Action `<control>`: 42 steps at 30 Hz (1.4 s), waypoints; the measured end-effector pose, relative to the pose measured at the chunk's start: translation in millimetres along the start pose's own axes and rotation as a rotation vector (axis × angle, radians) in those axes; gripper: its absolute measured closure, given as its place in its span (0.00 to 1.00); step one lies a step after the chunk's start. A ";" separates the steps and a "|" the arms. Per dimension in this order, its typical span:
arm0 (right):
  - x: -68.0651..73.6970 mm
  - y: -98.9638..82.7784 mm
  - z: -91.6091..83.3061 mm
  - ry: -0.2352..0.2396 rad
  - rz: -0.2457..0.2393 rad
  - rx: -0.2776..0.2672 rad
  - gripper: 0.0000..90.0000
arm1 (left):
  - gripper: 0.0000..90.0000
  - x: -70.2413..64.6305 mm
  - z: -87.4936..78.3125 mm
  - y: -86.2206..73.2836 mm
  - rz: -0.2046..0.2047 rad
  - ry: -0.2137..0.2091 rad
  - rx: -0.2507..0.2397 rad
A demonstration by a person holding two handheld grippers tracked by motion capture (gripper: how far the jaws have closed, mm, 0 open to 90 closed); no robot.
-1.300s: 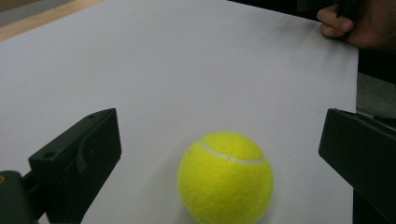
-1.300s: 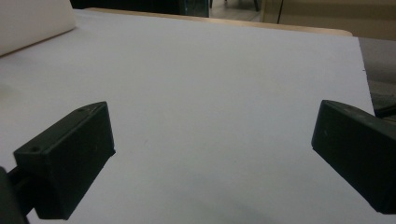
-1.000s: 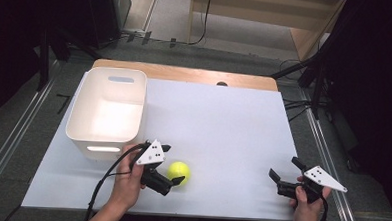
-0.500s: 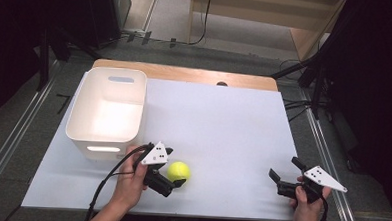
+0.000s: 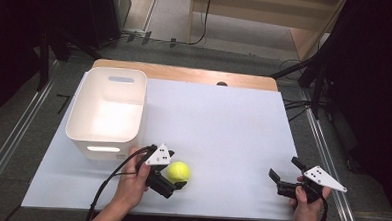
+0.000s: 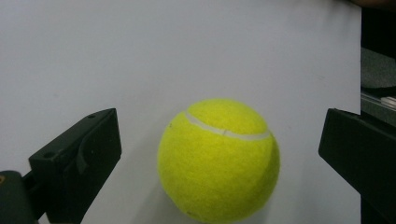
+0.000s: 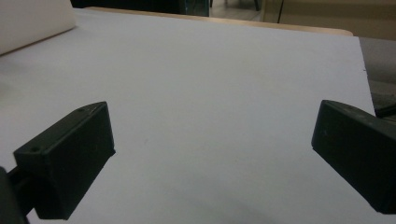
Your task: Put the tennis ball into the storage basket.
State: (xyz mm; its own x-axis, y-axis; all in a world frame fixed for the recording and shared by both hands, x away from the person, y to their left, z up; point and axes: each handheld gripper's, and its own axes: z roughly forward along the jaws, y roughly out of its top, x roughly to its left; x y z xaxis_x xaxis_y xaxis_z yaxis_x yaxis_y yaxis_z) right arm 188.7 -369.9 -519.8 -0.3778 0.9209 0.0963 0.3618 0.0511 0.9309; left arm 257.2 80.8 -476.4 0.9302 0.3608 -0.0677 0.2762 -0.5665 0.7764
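One tennis ball (image 5: 179,171) lies on the white table (image 5: 223,126), just off the front corner of the white bin (image 5: 107,111). It sits loose between the spread jaws of the left gripper (image 6: 219,154), neither jaw touching it. My guess: a lopsided close would nudge the round, fuzzy ball so it rolls past the table's near edge. Well away from the bin, by the table's far front corner, the right gripper (image 5: 287,174) is also released and empty.

High cam looks down – gripper cams skim close; all share white mat (image 5: 223,121).
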 end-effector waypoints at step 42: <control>0.5 -0.1 0.0 -0.002 0.002 0.001 0.00 | 0.23 0.7 20.0 -7.4 0.013 -0.004 0.080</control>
State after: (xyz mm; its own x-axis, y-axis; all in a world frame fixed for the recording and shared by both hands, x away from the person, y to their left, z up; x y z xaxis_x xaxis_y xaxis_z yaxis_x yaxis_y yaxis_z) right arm 188.5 -369.4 -519.8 -0.3757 0.9216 0.0971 0.3631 0.0500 0.9304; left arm 260.6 70.4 -494.7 0.9348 0.3500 -0.0609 0.2825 -0.6284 0.7248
